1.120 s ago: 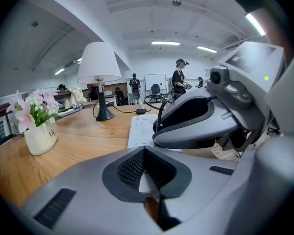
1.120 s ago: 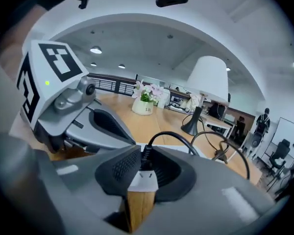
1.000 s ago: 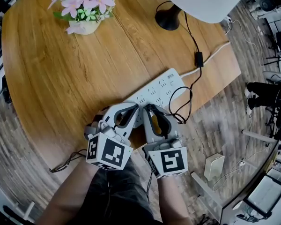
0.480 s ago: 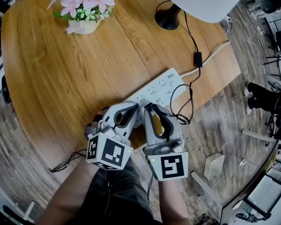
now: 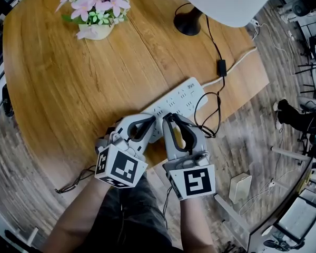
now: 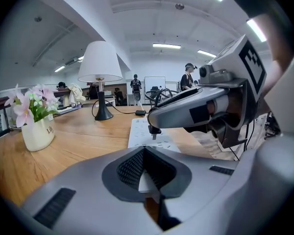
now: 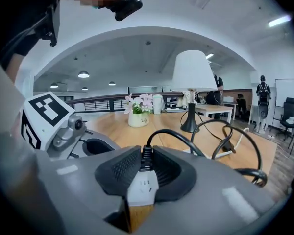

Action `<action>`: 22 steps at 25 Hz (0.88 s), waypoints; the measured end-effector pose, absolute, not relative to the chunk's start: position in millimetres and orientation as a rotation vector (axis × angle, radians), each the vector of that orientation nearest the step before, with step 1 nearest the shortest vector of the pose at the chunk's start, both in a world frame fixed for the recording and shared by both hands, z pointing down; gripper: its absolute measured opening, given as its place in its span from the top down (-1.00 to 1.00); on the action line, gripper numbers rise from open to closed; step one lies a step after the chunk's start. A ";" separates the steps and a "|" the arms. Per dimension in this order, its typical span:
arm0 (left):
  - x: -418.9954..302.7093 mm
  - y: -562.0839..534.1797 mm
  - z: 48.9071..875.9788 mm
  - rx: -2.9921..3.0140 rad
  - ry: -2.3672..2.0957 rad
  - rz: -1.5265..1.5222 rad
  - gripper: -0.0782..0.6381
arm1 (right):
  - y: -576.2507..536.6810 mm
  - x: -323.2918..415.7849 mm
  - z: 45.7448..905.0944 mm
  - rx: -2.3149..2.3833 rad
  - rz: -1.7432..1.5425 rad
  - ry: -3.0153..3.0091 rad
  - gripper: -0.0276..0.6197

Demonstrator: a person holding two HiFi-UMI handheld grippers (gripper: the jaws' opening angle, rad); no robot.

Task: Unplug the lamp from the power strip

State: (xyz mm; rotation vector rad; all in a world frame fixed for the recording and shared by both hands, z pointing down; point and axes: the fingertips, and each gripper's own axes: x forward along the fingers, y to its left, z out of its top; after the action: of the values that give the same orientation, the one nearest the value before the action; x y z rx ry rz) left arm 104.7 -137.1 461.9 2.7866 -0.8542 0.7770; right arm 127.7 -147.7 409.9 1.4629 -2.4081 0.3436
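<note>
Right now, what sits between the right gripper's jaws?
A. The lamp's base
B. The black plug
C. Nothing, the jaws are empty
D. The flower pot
B: in the right gripper view, the right gripper has its pads pressed on both sides of the black plug, whose cord curves away over the table.

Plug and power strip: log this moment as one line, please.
left gripper: shut on power strip end | right gripper: shut on plug | plug: prong visible above strip, apparently out of socket
</note>
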 end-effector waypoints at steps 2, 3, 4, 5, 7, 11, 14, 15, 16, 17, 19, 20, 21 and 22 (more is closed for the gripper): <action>99.6 -139.6 456.5 2.791 -0.897 0.747 0.79 | -149.0 126.4 410.9 1.463 0.358 -2.409 0.66; 96.4 -141.2 453.5 2.795 -0.922 0.735 0.79 | -149.4 125.2 411.2 1.462 0.364 -2.412 0.66; 93.2 -142.6 451.0 2.795 -0.946 0.724 0.79 | -149.4 123.8 410.9 1.462 0.370 -2.417 0.66; 90.2 -143.6 448.9 2.792 -0.965 0.715 0.79 | -149.0 122.4 410.3 1.461 0.378 -2.425 0.66; 84.6 -144.3 444.9 2.787 -1.000 0.705 0.79 | -147.0 118.2 409.1 1.454 0.398 -2.442 0.65; 67.5 -144.6 438.5 2.786 -1.091 0.730 0.79 | -142.9 98.6 408.8 1.396 0.407 -2.472 0.65; 50.7 -144.5 438.8 2.756 -1.156 0.741 0.79 | -137.3 80.0 410.7 1.336 0.415 -2.494 0.65; 44.9 -144.1 439.4 2.742 -1.172 0.739 0.79 | -134.7 73.2 412.2 1.312 0.417 -2.499 0.65; 39.4 -143.7 440.0 2.728 -1.185 0.736 0.79 | -131.8 66.5 414.0 1.289 0.421 -2.502 0.65; 34.6 -143.2 440.4 2.716 -1.197 0.731 0.79 | -128.8 60.2 416.1 1.268 0.428 -2.502 0.65; 26.6 -142.1 440.9 2.699 -1.221 0.722 0.79 | -123.5 48.7 421.1 1.230 0.445 -2.498 0.65; 22.8 -141.4 441.0 2.691 -1.235 0.720 0.79 | -121.2 43.5 424.0 1.210 0.450 -2.494 0.65; 19.0 -140.6 441.0 2.682 -1.248 0.720 0.79 | -119.0 38.6 426.6 1.190 0.450 -2.488 0.65; 15.0 -139.6 440.7 2.673 -1.262 0.721 0.79 | -117.0 34.2 429.1 1.173 0.448 -2.480 0.65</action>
State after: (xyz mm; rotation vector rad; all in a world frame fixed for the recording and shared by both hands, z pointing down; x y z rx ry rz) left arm 15.0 -139.6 440.7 2.6734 -1.2617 0.7206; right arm 34.2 -117.0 429.1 1.1729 -2.4800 0.4478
